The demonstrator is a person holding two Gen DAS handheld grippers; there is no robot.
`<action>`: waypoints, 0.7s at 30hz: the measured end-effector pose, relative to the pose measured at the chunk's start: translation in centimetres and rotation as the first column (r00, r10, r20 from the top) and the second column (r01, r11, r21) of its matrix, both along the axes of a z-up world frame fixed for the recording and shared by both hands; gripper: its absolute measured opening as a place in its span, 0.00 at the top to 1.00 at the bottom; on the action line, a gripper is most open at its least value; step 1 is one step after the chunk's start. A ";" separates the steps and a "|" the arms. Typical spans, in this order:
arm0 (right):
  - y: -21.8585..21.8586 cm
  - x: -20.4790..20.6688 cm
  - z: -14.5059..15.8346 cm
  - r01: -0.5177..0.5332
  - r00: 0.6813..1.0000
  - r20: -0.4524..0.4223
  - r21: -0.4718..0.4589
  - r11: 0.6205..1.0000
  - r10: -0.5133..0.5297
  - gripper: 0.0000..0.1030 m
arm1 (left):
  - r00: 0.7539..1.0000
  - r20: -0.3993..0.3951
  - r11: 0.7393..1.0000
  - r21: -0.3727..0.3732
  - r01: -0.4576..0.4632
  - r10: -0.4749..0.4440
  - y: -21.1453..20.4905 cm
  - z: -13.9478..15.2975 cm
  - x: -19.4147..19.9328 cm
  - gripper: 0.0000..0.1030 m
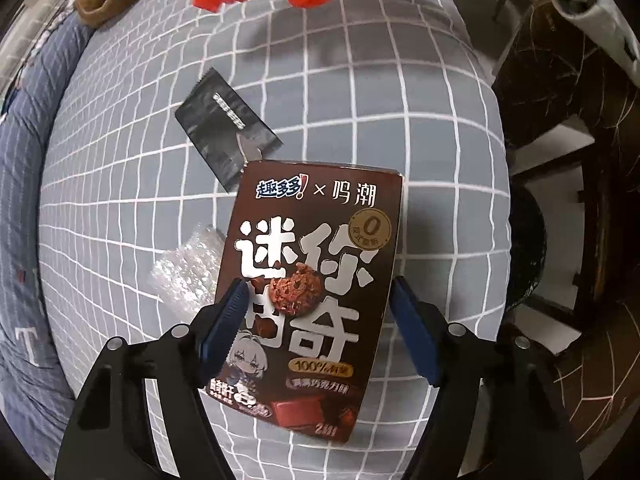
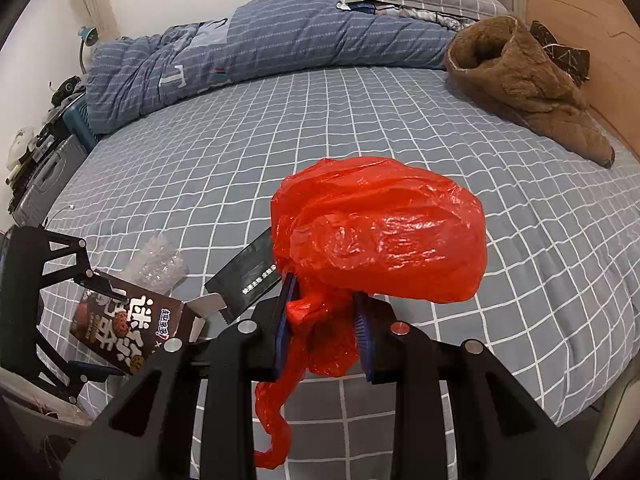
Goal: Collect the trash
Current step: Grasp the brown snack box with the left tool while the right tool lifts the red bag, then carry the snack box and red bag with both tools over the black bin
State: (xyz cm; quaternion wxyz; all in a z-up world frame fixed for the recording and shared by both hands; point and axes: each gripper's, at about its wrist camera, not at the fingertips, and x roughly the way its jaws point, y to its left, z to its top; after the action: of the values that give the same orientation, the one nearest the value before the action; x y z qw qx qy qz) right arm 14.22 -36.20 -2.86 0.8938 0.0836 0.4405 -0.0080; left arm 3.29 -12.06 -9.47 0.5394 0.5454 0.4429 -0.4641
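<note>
Brown cookie box (image 1: 308, 280) front & centre: dark chocolate colour, big white characters, a cookie pic mid-panel, cartoon figure low on the left, top flap torn open. It lies on the bed (image 1: 360, 100), on the grey grid sheet, near the edge. Left hand-held gripper (image 1: 318, 292) points down over it, one blue pad either side of the box; jaws apart, and the left pad looks about touching the box edge, though I can't tell for sure. No clamp yet. Just beyond the box: a black foil wrapper (image 1: 224, 128), flat, and a crumpled clear plastic piece (image 1: 184, 268) tucked beside the box's left side. Right hand-held gripper (image 2: 326, 312) is clamped on the bunched neck of a red plastic bag (image 2: 380, 232), bag ballooning above the sheet. Lots of open sheet to the right; rolled blue duvet (image 2: 260, 48) along the far side, brown fleece garment (image 2: 520, 80) far corner. Dark floor (image 1: 560, 128) past the bed edge.
</note>
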 end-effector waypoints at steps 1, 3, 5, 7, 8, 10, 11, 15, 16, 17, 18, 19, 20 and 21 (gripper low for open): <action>0.1 0.0 0.0 -0.003 1.000 0.001 0.000 1.000 0.003 0.75 | 1.000 0.014 1.000 0.003 0.012 -0.012 -0.1 0.1 -0.4 0.30; 0.3 0.0 0.1 -0.007 1.000 0.002 0.000 1.000 0.007 0.75 | 0.998 0.057 1.000 0.005 0.019 -0.019 -0.3 0.2 -0.6 0.11; 0.4 -0.1 0.0 -0.011 1.000 0.000 0.002 1.000 0.011 0.75 | 0.999 0.047 1.000 0.003 0.009 -0.009 -0.5 0.1 -0.3 0.07; 0.4 0.1 0.0 -0.017 1.000 0.000 0.003 1.000 0.017 0.75 | 0.999 0.046 1.000 0.006 0.010 -0.010 -0.8 -0.1 0.1 0.06; 0.5 0.1 0.0 -0.019 1.000 -0.001 0.003 1.000 0.019 0.75 | 0.999 0.036 1.000 0.007 0.009 -0.009 -1.0 -0.3 0.4 0.06; 0.4 0.3 -0.2 -0.021 1.000 -0.004 0.005 1.000 0.021 0.75 | 1.000 0.010 1.000 0.018 0.001 -0.001 -1.3 -1.2 0.9 0.06; 0.4 0.4 -0.3 -0.022 1.000 -0.007 0.005 1.000 0.022 0.75 | 1.000 -0.002 0.999 0.034 0.001 -0.001 -1.4 -1.7 1.0 0.05; 0.3 0.5 -0.3 -0.025 1.000 -0.007 0.005 1.000 0.025 0.75 | 1.000 -0.017 0.998 0.062 -0.004 0.005 -1.4 -3.3 1.2 0.09; 0.2 0.5 -0.2 -0.024 1.000 -0.005 0.006 1.000 0.024 0.75 | 0.999 -0.026 0.999 0.051 -0.017 0.019 -1.4 -3.4 1.3 0.12; 0.2 0.4 -0.2 -0.023 1.000 -0.004 0.006 1.000 0.023 0.75 | 0.999 -0.034 0.999 0.032 -0.041 0.042 -1.4 -3.5 1.6 0.12; 0.1 0.4 -0.2 -0.022 1.000 -0.003 0.007 1.000 0.022 0.75 | 0.999 -0.048 0.998 0.066 -0.016 0.019 -1.3 -3.5 1.8 0.12; 0.2 0.3 -0.2 -0.022 1.000 -0.003 0.007 1.000 0.022 0.75 | 0.999 -0.043 0.998 0.060 -0.028 0.031 -1.3 -3.6 1.9 0.12; 0.3 0.3 -0.3 -0.023 1.000 -0.003 0.005 1.000 0.023 0.75 | 0.998 -0.034 0.997 0.051 -0.051 0.053 -1.1 -3.5 1.9 0.12; 0.3 0.3 -0.3 -0.025 1.000 -0.004 0.004 1.000 0.025 0.75 | 0.997 -0.020 0.997 0.038 -0.069 0.070 -1.1 -3.6 1.9 0.12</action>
State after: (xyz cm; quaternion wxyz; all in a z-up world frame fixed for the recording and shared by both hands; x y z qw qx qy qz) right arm 14.55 -35.87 -3.11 0.8928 0.0798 0.4433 0.0041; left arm 5.16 -13.21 -13.03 0.5403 0.5347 0.4760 -0.4423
